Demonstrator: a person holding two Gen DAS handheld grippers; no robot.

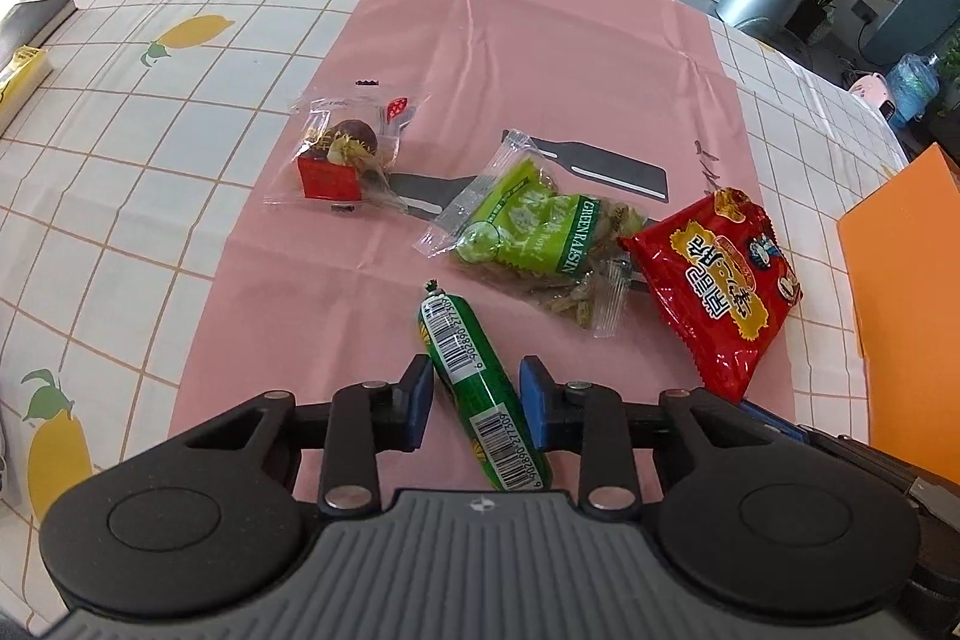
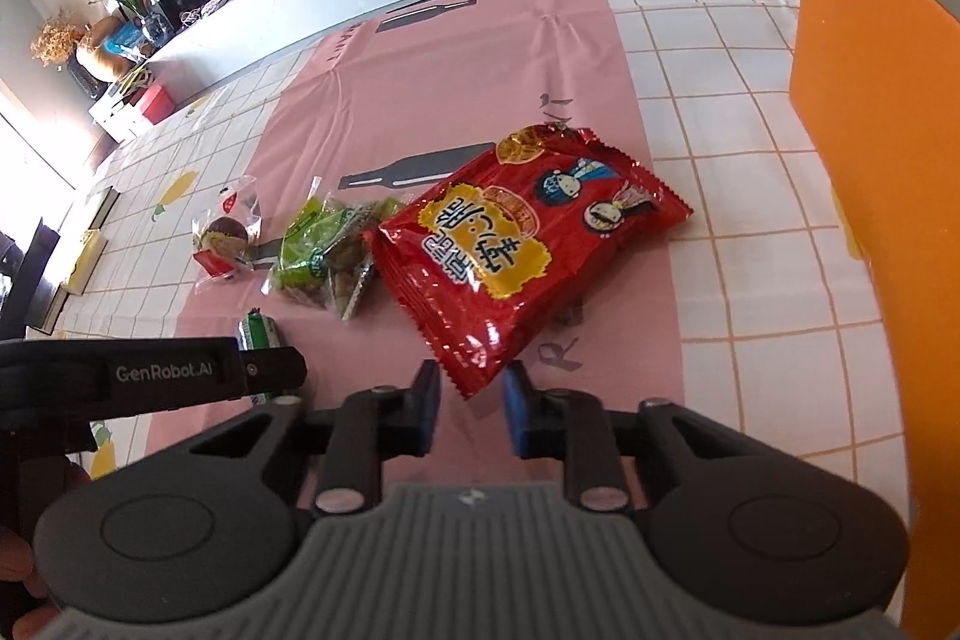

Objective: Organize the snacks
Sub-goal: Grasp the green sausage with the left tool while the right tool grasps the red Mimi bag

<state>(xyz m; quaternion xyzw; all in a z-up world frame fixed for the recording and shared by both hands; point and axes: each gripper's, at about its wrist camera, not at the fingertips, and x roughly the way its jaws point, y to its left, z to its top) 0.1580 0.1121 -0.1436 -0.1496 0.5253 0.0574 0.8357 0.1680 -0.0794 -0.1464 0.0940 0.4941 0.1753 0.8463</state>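
A green sausage stick [image 1: 480, 388] with barcodes lies slantwise on the pink mat [image 1: 420, 40], and my left gripper [image 1: 477, 394] is shut on it, blue pads against its sides. The sausage's tip [image 2: 259, 331] shows in the right wrist view beside the left gripper's black housing [image 2: 180, 373]. A red noodle-snack packet [image 2: 516, 244] lies flat. Its near corner sits between the pads of my right gripper [image 2: 471, 397], which stand open, a little apart from it. The same red packet [image 1: 720, 280] lies at the right in the left wrist view.
A green raisin bag [image 1: 540, 244] and a clear-wrapped cake [image 1: 342, 160] lie further out on the mat. An orange box [image 2: 870, 160] stands upright at the right on the checked lemon tablecloth [image 1: 150, 160]. A book [image 1: 30, 22] lies at the far left edge.
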